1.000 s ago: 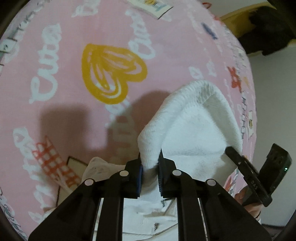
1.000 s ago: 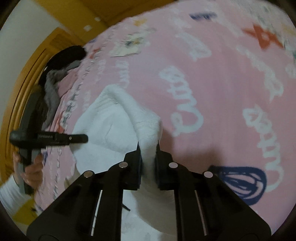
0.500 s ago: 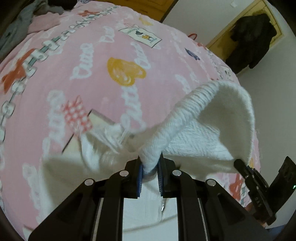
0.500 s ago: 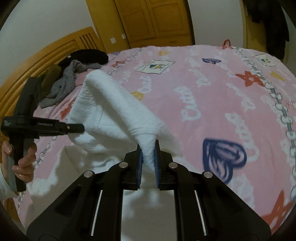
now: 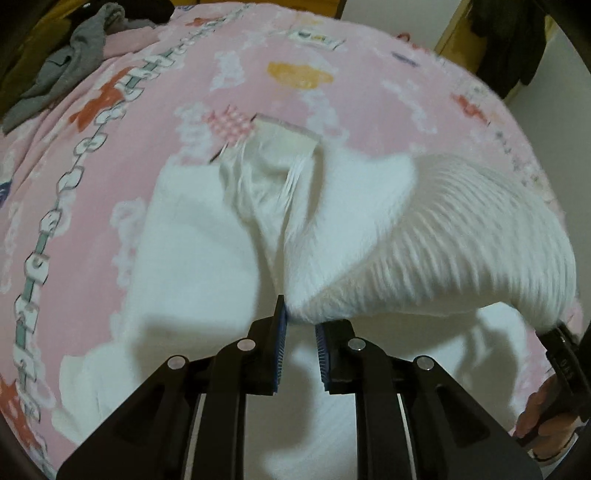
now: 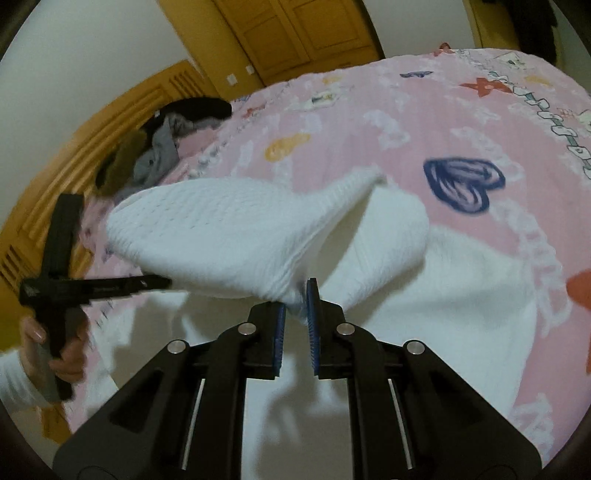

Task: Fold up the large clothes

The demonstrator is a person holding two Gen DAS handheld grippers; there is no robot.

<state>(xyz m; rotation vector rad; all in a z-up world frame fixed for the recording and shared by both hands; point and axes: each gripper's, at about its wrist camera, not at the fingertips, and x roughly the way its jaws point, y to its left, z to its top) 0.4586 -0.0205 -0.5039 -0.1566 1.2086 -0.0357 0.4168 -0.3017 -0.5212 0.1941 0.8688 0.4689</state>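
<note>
A large white textured garment (image 5: 192, 240) lies spread on the pink patterned bed cover (image 5: 92, 166). Its lifted edge (image 5: 461, 240) hangs in an arc between my two grippers, doubled over the flat part. The left gripper (image 5: 300, 317) has a corner of that edge at its tips, and its jaws are opening slightly with the cloth still between them. In the right wrist view the right gripper (image 6: 295, 295) is shut on the other corner of the white garment (image 6: 461, 295). Each view shows the other gripper held in a hand: the left gripper (image 6: 159, 283) and the right gripper (image 5: 561, 332).
A heap of grey and dark clothes (image 6: 162, 155) lies at the head of the bed by the wooden headboard (image 6: 92, 140). Wooden doors (image 6: 295, 29) stand behind the bed. A dark coat (image 5: 517, 37) hangs at the far right.
Both grippers have carried the lifted edge back over the garment, so more of the flat white cloth shows beneath. The left jaws stand a little wider than before.
</note>
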